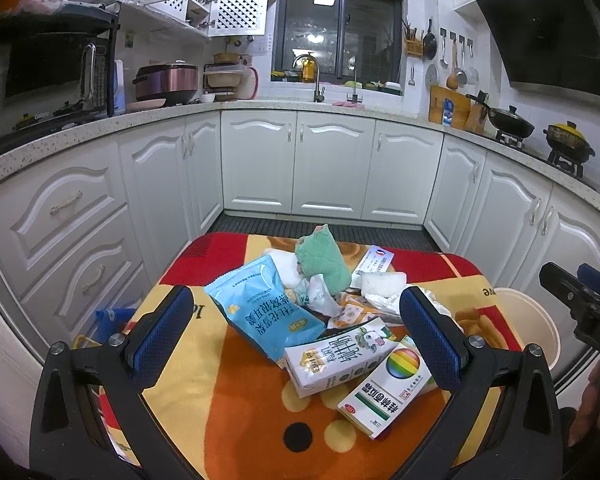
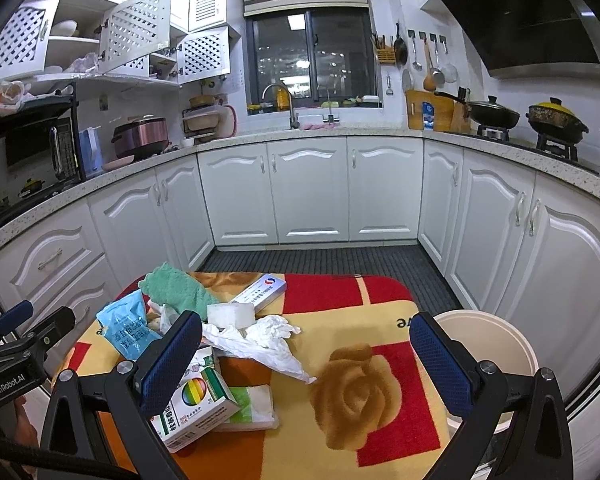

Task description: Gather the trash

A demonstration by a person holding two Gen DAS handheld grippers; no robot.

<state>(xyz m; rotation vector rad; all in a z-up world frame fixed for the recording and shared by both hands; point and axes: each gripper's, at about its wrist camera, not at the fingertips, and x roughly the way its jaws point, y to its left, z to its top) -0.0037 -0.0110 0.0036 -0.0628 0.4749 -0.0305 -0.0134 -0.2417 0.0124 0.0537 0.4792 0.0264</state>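
A pile of trash lies on a small table with a patterned cloth (image 1: 228, 392) (image 2: 380, 304). It holds a blue snack bag (image 1: 264, 312) (image 2: 126, 326), a milk carton (image 1: 340, 356), a medicine box with a rainbow ball (image 1: 388, 392) (image 2: 196, 408), a green cloth (image 1: 324, 260) (image 2: 176, 288), crumpled tissue (image 2: 260, 340), a white sponge block (image 2: 231, 314) and a long white box (image 2: 260, 290). My left gripper (image 1: 296, 332) is open above the pile. My right gripper (image 2: 306, 358) is open above the table's bare right part. A cream bin (image 2: 488, 344) (image 1: 528, 320) stands to the table's right.
White kitchen cabinets (image 1: 332, 168) ring the table on three sides, with a dark floor mat (image 2: 324, 260) between. Counters carry a rice cooker (image 1: 166, 80), an oven (image 1: 48, 72) and pots on a stove (image 2: 556, 120). The right gripper's body shows at the left wrist view's right edge (image 1: 580, 300).
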